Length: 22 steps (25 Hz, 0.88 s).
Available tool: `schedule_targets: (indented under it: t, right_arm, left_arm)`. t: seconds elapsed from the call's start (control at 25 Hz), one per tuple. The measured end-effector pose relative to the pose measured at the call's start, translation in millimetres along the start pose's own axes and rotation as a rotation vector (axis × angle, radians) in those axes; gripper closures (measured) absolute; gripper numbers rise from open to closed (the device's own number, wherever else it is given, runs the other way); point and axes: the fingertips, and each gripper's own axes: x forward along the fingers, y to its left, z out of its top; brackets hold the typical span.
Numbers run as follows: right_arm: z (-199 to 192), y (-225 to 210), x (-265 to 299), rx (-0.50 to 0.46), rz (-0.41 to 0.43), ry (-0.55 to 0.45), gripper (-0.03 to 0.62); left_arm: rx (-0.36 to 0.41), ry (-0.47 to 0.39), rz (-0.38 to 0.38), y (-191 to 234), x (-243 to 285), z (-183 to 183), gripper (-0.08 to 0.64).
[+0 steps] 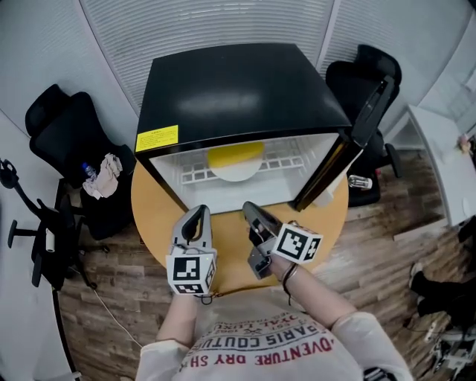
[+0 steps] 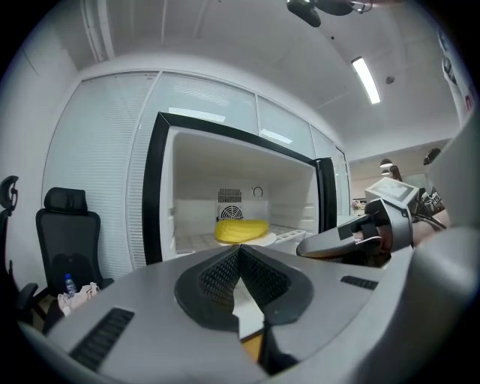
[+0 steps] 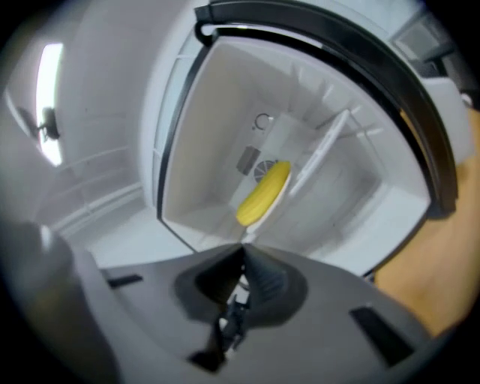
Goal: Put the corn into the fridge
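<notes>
Yellow corn (image 1: 235, 154) is laid on what seems a round white plate (image 1: 236, 174) in the boxy black fridge (image 1: 238, 89); left tool (image 1: 198, 210) and right tool (image 1: 250, 207) are held closed, empty.

Round wooden table (image 1: 152, 216), black fridge (image 1: 238, 89) on it, white shelf (image 1: 195, 175) inside bearing plate (image 1: 236, 174) with corn (image 1: 234, 155)

Round wooden tabletop (image 1: 149, 201) at centre, orange-brown, standing on a wood-plank floor (image 1: 119, 298). To the left, black office chair (image 1: 71, 134) with a crumpled pale cloth (image 1: 104, 175) and a small bottle (image 1: 89, 173) side by side on its seat. At far right, second black office chair (image 1: 357, 78). Along the far side, white slatted blinds (image 1: 223, 22). Overhead, long bright ceiling light strip (image 2: 365, 79). At the right edge, corner of a white desk (image 1: 446, 164).
</notes>
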Motion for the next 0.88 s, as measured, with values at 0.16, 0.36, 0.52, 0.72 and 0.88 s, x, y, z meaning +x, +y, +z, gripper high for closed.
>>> schedule_targets:
  t: [0.16,0.36,0.52,0.72,0.88]
  right_arm:
    - [5,-2,-16,-0.294,-0.087,-0.007,0.563]
    - [16,14,-37,-0.712,-0.151,-0.035,0.563]
    - [20,25,-54,-0.819,-0.142,-0.058,0.563]
    - [21,26,-71,-0.866,-0.147,-0.052,0.563]
    - [24,28,-81,-0.877,-0.131,-0.058,0.565]
  left_arm:
    - [-0.016,0.012,-0.005,-18,-12,-3,0.531]
    - [-0.019,0.015,-0.011,-39,-22,-2,0.531]
    - [-0.030,0.012,-0.012,-54,-32,0,0.531]
    - [-0.034,0.013,-0.006,-68,-40,-1,0.531]
    - [-0.027,0.001,-0.012,-81,-44,3,0.531]
